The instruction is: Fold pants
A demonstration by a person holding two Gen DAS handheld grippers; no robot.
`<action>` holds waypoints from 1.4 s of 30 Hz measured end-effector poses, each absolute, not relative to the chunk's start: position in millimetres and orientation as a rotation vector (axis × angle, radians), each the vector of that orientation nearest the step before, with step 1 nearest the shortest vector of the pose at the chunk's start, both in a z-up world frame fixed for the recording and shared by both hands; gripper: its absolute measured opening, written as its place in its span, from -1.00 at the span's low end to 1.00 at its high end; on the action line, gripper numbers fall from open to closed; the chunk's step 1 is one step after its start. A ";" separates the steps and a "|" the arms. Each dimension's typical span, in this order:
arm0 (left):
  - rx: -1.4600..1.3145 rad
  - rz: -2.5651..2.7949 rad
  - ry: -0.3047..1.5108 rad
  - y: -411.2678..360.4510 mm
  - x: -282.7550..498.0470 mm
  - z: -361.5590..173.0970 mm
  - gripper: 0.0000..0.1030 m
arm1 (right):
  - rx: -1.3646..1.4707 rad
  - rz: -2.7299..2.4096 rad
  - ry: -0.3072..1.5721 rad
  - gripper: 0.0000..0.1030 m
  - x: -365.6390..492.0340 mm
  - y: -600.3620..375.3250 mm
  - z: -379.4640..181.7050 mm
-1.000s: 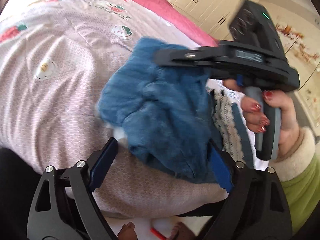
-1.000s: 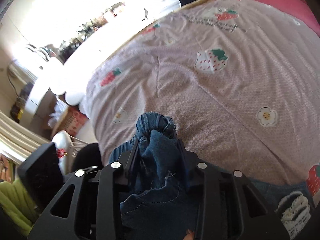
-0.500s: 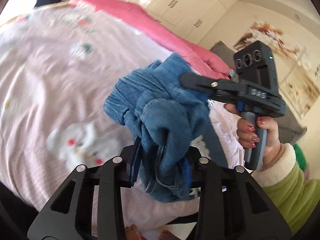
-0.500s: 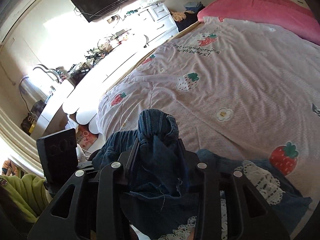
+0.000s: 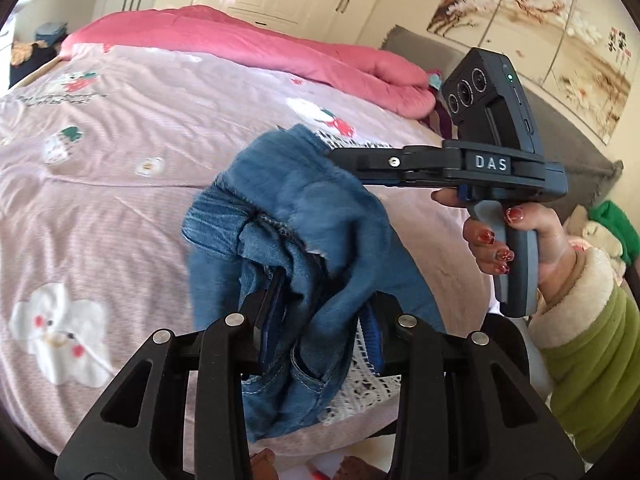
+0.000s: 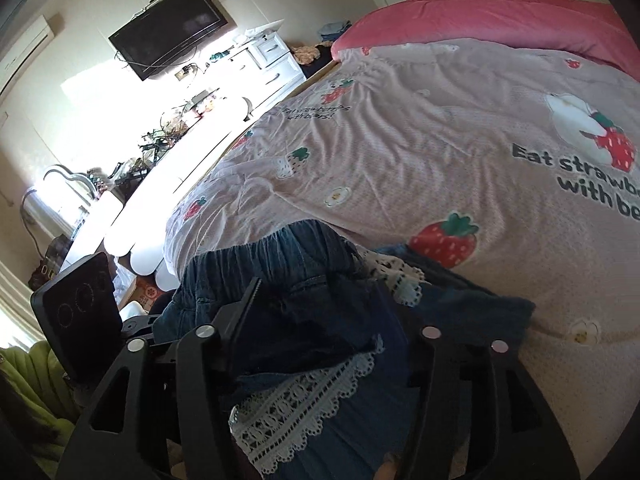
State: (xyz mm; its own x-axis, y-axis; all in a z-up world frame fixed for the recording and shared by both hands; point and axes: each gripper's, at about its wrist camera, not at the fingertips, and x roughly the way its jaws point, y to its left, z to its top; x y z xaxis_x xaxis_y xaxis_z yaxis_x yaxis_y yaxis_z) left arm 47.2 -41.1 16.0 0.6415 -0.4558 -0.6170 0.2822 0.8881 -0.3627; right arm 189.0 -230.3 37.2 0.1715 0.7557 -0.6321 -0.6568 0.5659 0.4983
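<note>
The blue denim pants [image 5: 296,232] with white lace trim [image 6: 296,404] hang bunched between both grippers above the near edge of the bed. My left gripper [image 5: 320,320] is shut on a thick wad of the denim. My right gripper [image 5: 344,160] reaches in from the right in the left wrist view and pinches the upper edge of the pants. In the right wrist view my right gripper [image 6: 320,304] is shut on the denim, which covers its fingertips. The left gripper's body [image 6: 80,316] shows at the lower left there.
The bed has a pale pink strawberry-print cover [image 5: 120,152] with a rolled pink quilt [image 5: 248,48] along its far side. A grey headboard [image 5: 568,136] is at the right. A white dresser [image 6: 276,60], a cluttered counter and a wall TV [image 6: 168,36] stand beyond the bed.
My left gripper has closed on the pants. Both grippers have lifted the bunched pants off the bed cover, and the views have tilted up toward the room.
</note>
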 end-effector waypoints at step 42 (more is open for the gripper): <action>-0.100 -0.357 0.912 -27.1 125.4 12.2 0.49 | -0.445 0.920 0.717 0.04 72.6 -193.8 66.2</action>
